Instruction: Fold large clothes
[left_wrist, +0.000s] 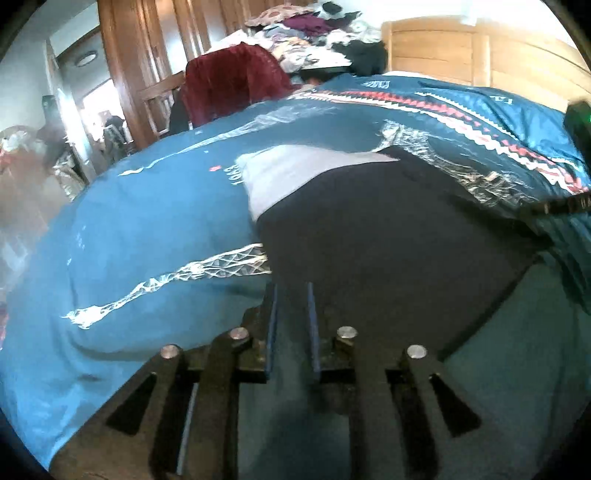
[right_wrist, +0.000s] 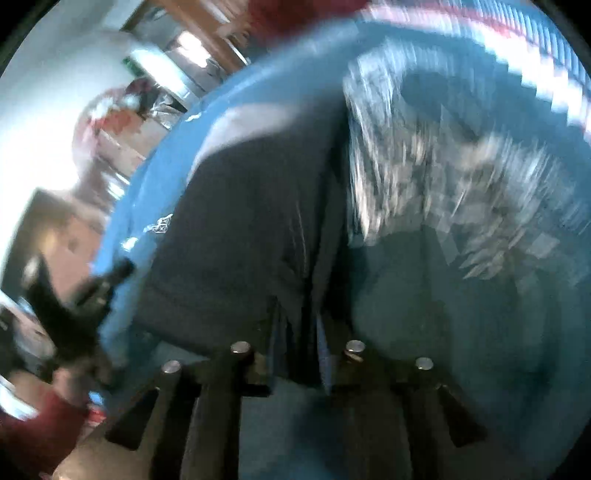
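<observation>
Presently catalogued: one large dark navy garment of soft matte fabric (left_wrist: 388, 229), lying spread on a bed under a teal-blue quilted coverlet with white lattice stripes and a red-and-white zigzag band (left_wrist: 147, 206); a pale grey-lilac panel, possibly its lining or a second layer, shows at its far edge. Left gripper (left_wrist: 291, 291), black with blue-faced fingers: jaws stand a little apart with nothing clearly pinched between them, tips at the garment's near left edge; whether they touch the cloth cannot be told. Judged to be poised for taking up that hem. Right gripper (right_wrist: 297, 317), same make, seen through heavy motion blur: jaws slightly parted, a dark fold of the garment lying in the gap; whether the pads press it cannot be told from the blur. Placement reasoning: cloth laid flat on the bed gives a broad soft surface for folding, each gripper stationed at a near edge. Surroundings: dark red knitted item (left_wrist: 236, 85) draped on a chair back beyond the bed; heap of mixed clothing (left_wrist: 314, 33) behind it; light wooden headboard (left_wrist: 480, 51) at far right; brown wooden door frame (left_wrist: 125, 74) at left. Obstructions: none on the garment itself; the heap and chair stand well apart from it.
</observation>
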